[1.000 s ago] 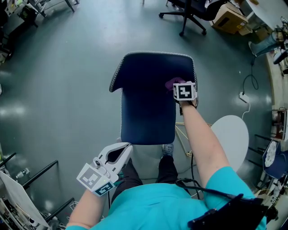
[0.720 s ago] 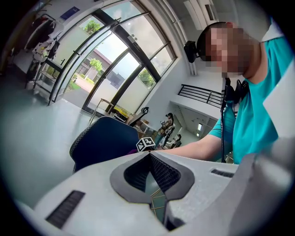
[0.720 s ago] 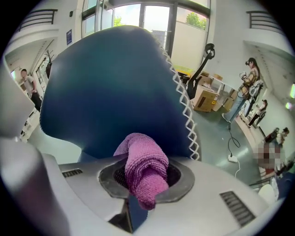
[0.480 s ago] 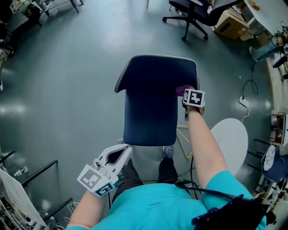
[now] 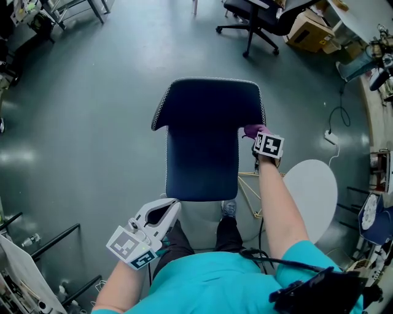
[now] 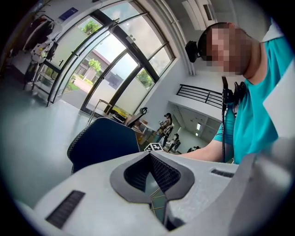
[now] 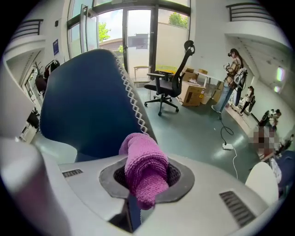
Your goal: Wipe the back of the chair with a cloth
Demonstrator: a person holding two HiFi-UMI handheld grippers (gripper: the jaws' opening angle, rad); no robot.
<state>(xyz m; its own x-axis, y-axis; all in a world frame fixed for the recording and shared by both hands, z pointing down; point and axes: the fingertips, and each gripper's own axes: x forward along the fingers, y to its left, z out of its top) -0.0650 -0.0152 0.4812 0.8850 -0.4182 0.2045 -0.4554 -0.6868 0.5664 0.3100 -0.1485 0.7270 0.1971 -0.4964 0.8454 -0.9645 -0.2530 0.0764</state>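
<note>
The right gripper [image 5: 261, 138] has its fingers pinching a bunched purple knitted cloth [image 7: 143, 161], which sticks out past the fingertips. The cloth sits at the right edge of the dark blue chair back [image 5: 202, 141], up where the wide top narrows. From the right gripper view it lies just beside the white zigzag stitching on that edge; whether it is pressing on the fabric or a hair off cannot be told. The left gripper [image 6: 150, 156] is held low near the person's waist, its fingers pressed together on nothing, well apart from the chair.

The wiping looks to be under way at the edge. To do it well, the loose end of the cloth should lead and lie flat on the fabric, with only light pressure, so the hard fingers never scrape the stitching. Long overlapping strokes from this edge across to the far one would cover the panel. The chair may shift under a push, so the idle left gripper could steady the frame.

For room, a white round table [image 5: 313, 190] stands close to the right elbow, and a floor cable [image 5: 334, 122] runs nearby. The floor to the left and beyond the chair lies open, with the black office chair [image 5: 258, 15] well apart
</note>
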